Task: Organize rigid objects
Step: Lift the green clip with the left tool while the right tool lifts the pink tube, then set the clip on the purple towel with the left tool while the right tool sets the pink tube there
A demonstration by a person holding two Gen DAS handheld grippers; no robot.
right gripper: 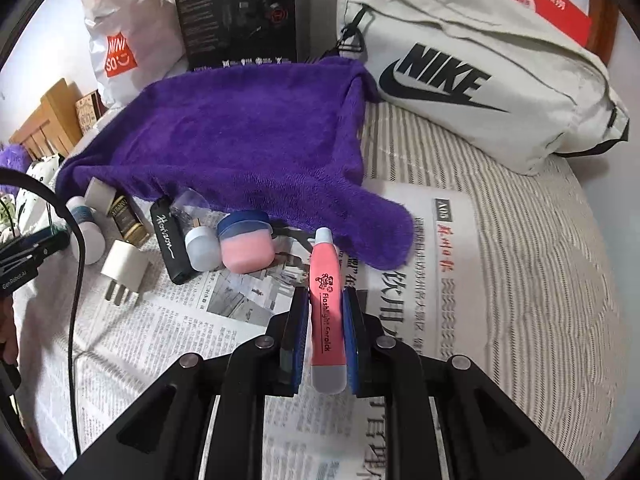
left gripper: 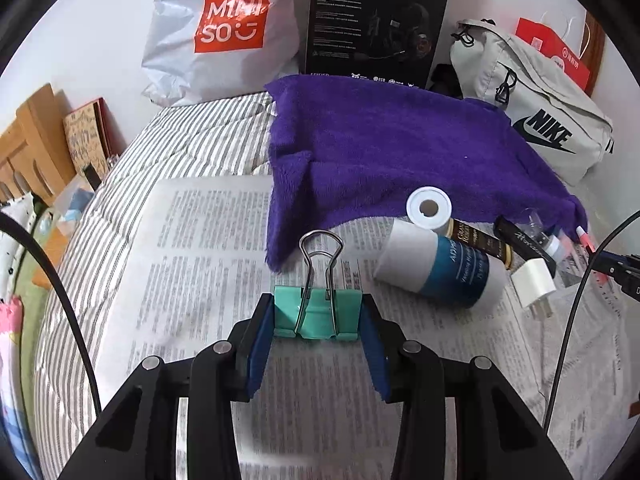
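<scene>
The left hand-held gripper (left gripper: pixel 318 320) is clamping the clip (left gripper: pixel 316 312); the right hand-held gripper (right gripper: pixel 326 332) is clamping the pink pen (right gripper: pixel 326 312), whose long axis is pointing towards the towel (right gripper: pixel 248 140), just ahead.

Beyond your hand-held gripper: white Miniso bag (left gripper: pixel 218 36), black headset box (left gripper: pixel 376 28), Nike bag (right gripper: pixel 472 68), striped bedspread (left gripper: pixel 192 144) beneath.

Teal binder clip (left gripper: pixel 316 314) with wire handles up, clamped in the left gripper (left gripper: pixel 318 320). Pink flashlight earpick (right gripper: pixel 326 312) with grey ends, gripped lengthwise in the right gripper (right gripper: pixel 326 340). White plug (right gripper: pixel 122 270), black Horizon case (right gripper: pixel 170 240), pink jar (right gripper: pixel 246 248) lie on newspaper (right gripper: pixel 420 300) near the purple towel's (right gripper: pixel 248 136) edge.
</scene>
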